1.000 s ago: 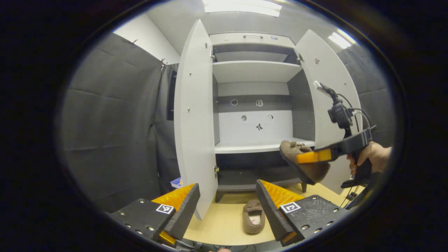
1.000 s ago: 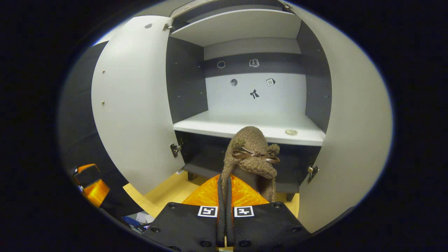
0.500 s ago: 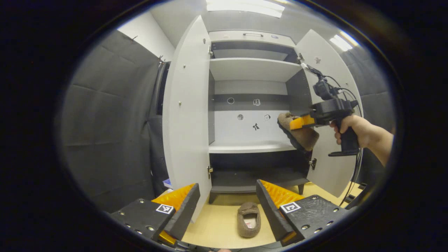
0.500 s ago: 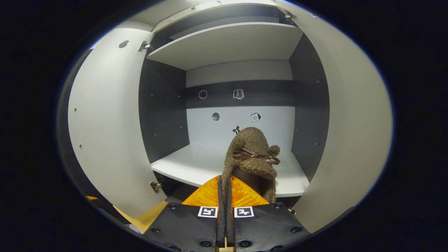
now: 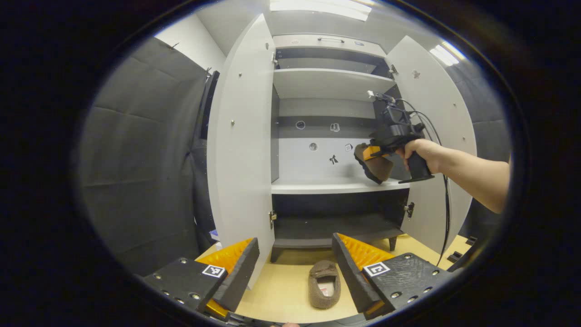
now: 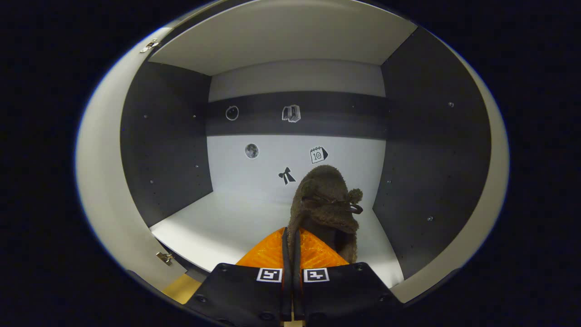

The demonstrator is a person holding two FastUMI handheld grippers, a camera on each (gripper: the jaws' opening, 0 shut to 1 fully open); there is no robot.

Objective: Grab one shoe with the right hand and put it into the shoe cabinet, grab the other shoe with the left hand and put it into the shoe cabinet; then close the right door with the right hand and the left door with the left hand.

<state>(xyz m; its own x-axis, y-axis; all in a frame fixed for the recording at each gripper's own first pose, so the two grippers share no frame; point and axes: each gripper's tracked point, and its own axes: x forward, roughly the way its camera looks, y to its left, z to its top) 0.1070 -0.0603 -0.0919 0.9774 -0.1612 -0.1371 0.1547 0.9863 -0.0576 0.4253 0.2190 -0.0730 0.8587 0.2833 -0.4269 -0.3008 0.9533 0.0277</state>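
Observation:
My right gripper [image 6: 290,238] is shut on the side wall of a brown fuzzy slipper [image 6: 327,204] with a small bow, toe pointing into the cabinet above the white middle shelf [image 6: 227,227]. In the left gripper view that slipper [image 5: 374,164] hangs just above the shelf [image 5: 327,186] at its right end, held by the right gripper [image 5: 370,154] in a person's hand. The other brown slipper [image 5: 323,284] lies on the tan floor before the cabinet, between the fingers of my open left gripper [image 5: 295,265], which hovers above it.
Both white cabinet doors stand open: the left door [image 5: 240,145] close by my left gripper, the right door [image 5: 435,136] behind the person's forearm [image 5: 476,170]. A dark lower compartment [image 5: 336,218] lies under the shelf. Stickers dot the back panel [image 6: 290,159].
The right gripper has carried its slipper up and forward into the cabinet opening, over the middle shelf. The left gripper has barely moved; the floor slipper lies where it was.

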